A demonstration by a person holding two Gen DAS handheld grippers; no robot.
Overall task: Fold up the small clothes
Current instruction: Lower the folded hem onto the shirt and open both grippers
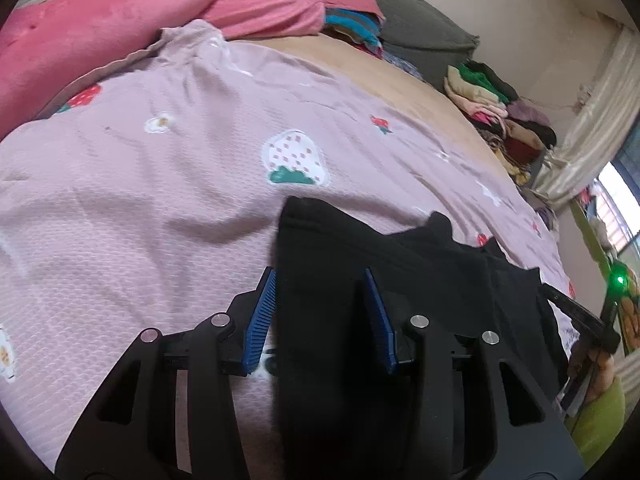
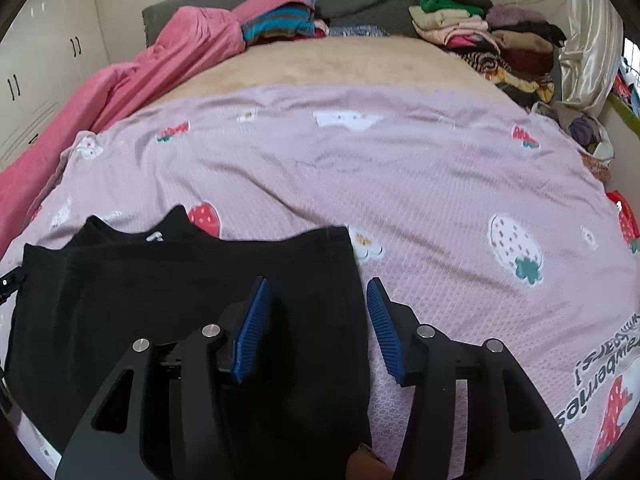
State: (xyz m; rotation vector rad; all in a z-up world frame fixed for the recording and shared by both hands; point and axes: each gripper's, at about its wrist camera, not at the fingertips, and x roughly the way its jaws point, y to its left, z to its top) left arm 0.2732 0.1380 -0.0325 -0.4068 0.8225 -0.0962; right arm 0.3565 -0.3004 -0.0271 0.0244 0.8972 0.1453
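- Bedroom scene: a bed [image 2: 340, 64] spread with a lilac strawberry-print sheet [image 2: 400, 184], a pink blanket [image 2: 132, 80] along its left edge and piles of folded clothes [image 2: 492, 40] at the far right corner by the headboard.
- On the sheet's near side lies a black garment [image 2: 160, 288], flat and doubled over.
- Left tool [image 1: 320, 312] hovers over the garment's left edge, blue pads [image 1: 260, 320] spread, cloth between them but not pinched.
- Right tool [image 2: 316, 320] sits at the garment's right edge, pads [image 2: 384, 332] parted too, nothing gripped; one pad over black cloth, the other over sheet.
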